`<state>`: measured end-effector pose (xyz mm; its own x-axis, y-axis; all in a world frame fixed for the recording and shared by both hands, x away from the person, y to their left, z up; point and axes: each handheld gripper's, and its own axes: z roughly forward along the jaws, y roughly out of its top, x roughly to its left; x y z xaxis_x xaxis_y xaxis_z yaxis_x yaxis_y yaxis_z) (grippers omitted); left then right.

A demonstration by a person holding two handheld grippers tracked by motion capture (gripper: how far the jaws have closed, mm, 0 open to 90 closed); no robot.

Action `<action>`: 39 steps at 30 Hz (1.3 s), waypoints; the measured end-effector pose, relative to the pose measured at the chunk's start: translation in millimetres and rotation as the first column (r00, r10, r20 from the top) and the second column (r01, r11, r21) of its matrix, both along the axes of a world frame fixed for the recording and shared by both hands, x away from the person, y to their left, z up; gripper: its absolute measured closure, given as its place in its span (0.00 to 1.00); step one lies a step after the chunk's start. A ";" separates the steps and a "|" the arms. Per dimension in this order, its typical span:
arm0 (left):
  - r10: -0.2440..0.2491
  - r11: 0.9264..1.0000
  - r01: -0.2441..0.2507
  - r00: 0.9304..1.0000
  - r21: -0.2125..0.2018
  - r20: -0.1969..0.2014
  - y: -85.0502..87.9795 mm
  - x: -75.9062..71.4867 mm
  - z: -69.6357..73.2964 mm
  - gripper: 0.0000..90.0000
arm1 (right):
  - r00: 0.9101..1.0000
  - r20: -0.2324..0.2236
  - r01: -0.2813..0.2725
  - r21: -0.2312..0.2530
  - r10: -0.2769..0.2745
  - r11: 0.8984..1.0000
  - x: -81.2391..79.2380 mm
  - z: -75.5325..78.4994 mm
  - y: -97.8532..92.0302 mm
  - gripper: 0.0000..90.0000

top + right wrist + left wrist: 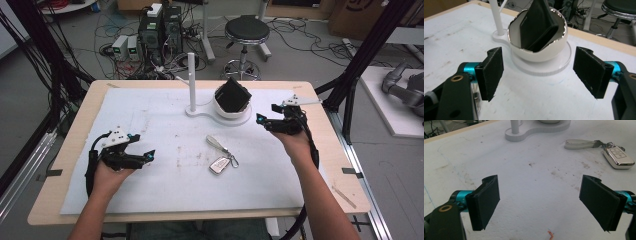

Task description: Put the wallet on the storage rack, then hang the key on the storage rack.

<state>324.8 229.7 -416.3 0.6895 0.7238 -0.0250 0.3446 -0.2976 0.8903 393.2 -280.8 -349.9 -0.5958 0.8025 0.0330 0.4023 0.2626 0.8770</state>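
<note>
Grippers first: our left gripper [145,156] hovers near the table's [65,200] front left corner, jaws wide apart and empty. Past it, mid-table, the key fob [218,164] with its strap [215,142] lies untouched, its buttons too small to read. Farther on, our right gripper [265,121] sits just beside the bowl [231,109] toward the back edge, jaws spread, holding nothing. A wallet [233,93] already stands tilted in the bowl. We judge the fob is left to move. No writing is legible.
</note>
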 end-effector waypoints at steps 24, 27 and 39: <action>0.011 1.000 -0.011 1.000 -0.010 0.008 5.5 2.0 0.6 0.18 | 1.000 0.008 0.025 0.021 -0.025 0.999 -31.4 -40.5 -7.7 0.21; 0.011 1.000 -0.011 1.000 -0.010 0.008 6.6 2.3 0.3 0.18 | 1.000 0.012 0.022 0.017 -0.023 1.000 -31.0 -40.6 -5.7 0.21; 0.028 1.000 -0.028 1.000 -0.008 0.008 16.0 -1.5 -0.1 0.18 | 1.000 0.009 0.000 0.013 0.000 1.000 -27.0 -41.7 5.0 0.21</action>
<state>323.3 245.7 -416.3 0.6690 0.7429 -0.0256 0.3459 -0.2807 0.8953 366.1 -275.8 -391.6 -0.5959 0.8021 0.0380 0.3943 0.2511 0.8840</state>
